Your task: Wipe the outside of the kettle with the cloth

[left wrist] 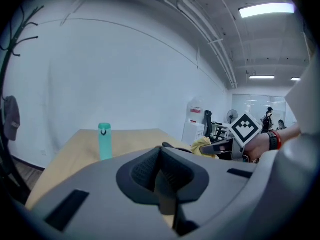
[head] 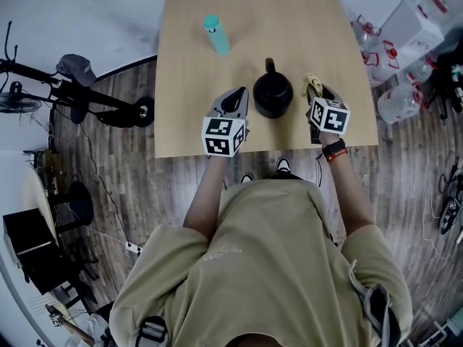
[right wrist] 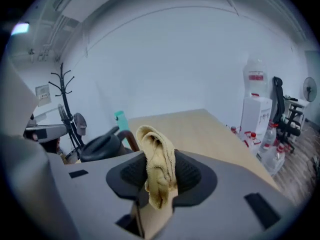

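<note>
Head view puts the black kettle (head: 273,94) on the table (head: 188,63), right between my left gripper (head: 239,98) and my right gripper (head: 320,95). I think the wiping has not begun. The yellow cloth (head: 312,83) is near the kettle but not on it.

What could go wrong? If I push the cloth hard on the kettle's side, the kettle may slide or tip, because nothing holds it. The cloth could also slip out of my grip, since a lot of it sticks up loose. The teal bottle (head: 215,35) stands behind the kettle, off to its left and well apart, so it should be safe.

My right gripper sits just to the right of the kettle. Its jaws are squeezed on the cloth, which pokes up between them. My left gripper sits just to the left of the kettle — its jaws are pressed together with nothing in them. I cannot tell if it touches the kettle.
</note>
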A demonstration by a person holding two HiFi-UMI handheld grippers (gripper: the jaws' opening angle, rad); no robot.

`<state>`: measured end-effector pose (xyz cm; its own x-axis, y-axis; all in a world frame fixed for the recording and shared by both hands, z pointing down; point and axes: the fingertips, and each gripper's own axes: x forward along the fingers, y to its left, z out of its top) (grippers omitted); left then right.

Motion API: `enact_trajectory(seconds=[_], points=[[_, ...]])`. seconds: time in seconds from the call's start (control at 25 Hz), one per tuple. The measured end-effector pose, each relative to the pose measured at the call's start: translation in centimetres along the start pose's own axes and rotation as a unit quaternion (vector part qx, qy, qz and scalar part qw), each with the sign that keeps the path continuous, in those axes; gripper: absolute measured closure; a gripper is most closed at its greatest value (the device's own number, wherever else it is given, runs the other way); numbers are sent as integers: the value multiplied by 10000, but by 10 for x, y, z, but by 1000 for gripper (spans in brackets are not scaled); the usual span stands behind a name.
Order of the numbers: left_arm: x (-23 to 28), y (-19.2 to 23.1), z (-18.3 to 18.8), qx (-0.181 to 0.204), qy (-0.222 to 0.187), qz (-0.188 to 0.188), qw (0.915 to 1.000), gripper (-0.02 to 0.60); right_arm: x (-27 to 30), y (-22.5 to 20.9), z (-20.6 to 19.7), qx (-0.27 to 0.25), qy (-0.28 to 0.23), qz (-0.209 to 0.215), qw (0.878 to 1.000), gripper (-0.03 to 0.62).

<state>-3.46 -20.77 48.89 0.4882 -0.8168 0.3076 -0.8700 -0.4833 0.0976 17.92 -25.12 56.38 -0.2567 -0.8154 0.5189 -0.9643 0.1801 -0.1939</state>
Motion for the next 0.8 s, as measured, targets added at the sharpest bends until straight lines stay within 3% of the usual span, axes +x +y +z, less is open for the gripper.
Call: enact_trajectory(seconds=[0.2,0.4,0.8], points=[[7,2,64,231,-434,78,9988,557,-33,23,75,-329,-948,80,9949,450],[6,-1,107,398,-794,172,9959,557,-67,47,125,-471,-1693,205,9842,450],[-1,-6,139,509,-1172,233,9915,557,-102,71,166,-870,-2352,225,9678,454]])
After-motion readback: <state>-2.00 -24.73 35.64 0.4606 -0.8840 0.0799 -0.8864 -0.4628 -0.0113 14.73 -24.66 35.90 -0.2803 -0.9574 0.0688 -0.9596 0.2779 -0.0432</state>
